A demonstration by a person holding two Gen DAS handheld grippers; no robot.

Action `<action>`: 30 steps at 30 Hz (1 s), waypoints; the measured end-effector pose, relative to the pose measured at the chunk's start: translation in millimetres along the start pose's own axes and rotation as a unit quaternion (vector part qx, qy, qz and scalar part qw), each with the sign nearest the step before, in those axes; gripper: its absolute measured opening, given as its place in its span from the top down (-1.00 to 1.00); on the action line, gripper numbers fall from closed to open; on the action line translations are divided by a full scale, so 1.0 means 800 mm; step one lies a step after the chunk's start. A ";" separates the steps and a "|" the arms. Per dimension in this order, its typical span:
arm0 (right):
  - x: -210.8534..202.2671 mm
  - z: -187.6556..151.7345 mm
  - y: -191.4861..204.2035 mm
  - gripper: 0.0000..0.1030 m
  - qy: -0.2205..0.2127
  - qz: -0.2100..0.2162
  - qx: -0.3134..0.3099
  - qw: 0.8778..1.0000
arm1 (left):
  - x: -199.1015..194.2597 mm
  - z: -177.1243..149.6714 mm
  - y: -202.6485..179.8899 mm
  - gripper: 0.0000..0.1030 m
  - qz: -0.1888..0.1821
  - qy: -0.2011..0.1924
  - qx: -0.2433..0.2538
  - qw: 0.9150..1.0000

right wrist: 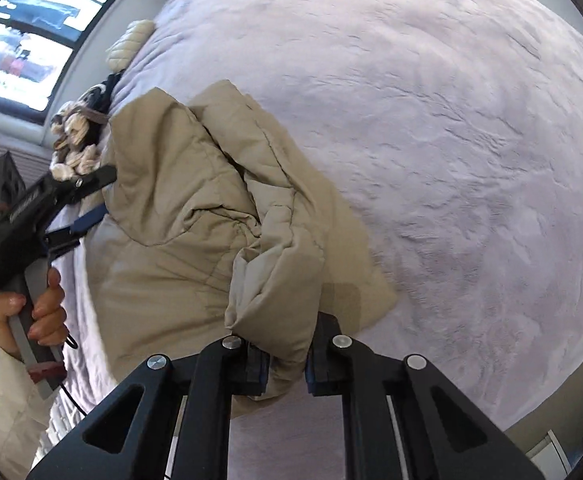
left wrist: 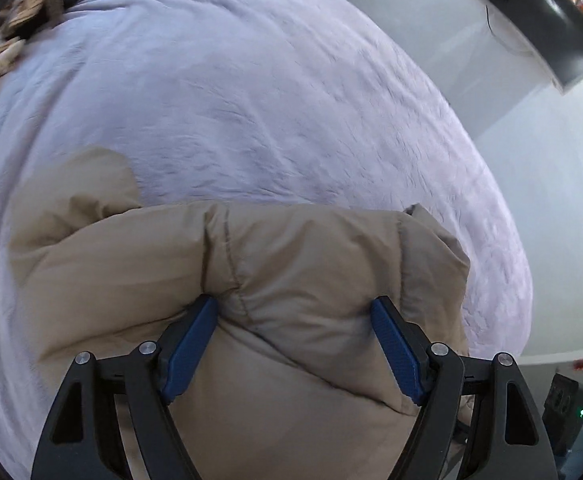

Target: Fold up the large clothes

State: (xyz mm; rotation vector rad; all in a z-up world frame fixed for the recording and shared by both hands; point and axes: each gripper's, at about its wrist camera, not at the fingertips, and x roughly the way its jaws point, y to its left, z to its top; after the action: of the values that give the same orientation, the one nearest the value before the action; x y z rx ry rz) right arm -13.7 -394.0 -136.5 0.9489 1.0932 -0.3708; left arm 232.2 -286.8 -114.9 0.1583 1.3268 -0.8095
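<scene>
Beige padded jacket (right wrist: 195,216) bunched at about 8 o'clock on the lilac bed cover (right wrist: 431,140). Right gripper (right wrist: 285,372) pinched shut on a puffy fold; left gripper (left wrist: 293,322) wide apart, astride a thick roll, pads (left wrist: 189,352) maybe only touching. Risk of slipping: slick, springy padding, small bite, uneven pull from one side only.

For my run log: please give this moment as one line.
stage: folding beige puffer jacket on lavender blanket | left gripper: open, jacket bulging between jaws | right gripper: shut on jacket edge
</scene>
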 end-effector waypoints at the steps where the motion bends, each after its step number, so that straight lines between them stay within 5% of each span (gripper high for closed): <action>1: 0.004 0.003 -0.009 0.73 0.001 0.001 0.010 1.000 | 0.011 -0.003 -0.010 -0.56 0.002 0.004 0.005 1.000; 10: 0.035 0.021 -0.065 0.66 0.026 0.041 0.072 0.996 | 0.062 0.009 -0.029 -0.56 0.027 0.029 0.026 0.999; 14: 0.014 0.018 -0.070 0.42 0.035 0.040 0.079 0.995 | 0.060 0.009 -0.024 -0.56 0.028 0.029 0.020 0.999; 24: -0.086 0.050 -0.034 0.43 -0.058 -0.006 -0.008 0.998 | 0.054 0.006 -0.024 -0.56 0.034 0.023 0.023 0.999; 30: -0.063 0.069 0.019 0.45 -0.040 0.000 -0.076 0.996 | 0.042 0.004 -0.024 -0.56 0.041 0.018 0.022 0.999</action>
State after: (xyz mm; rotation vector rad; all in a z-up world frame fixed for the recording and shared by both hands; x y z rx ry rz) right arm 6.4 -438.6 -78.3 0.7926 1.0337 -0.3185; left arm 223.7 -317.3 -138.0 0.2621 1.3291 -0.7686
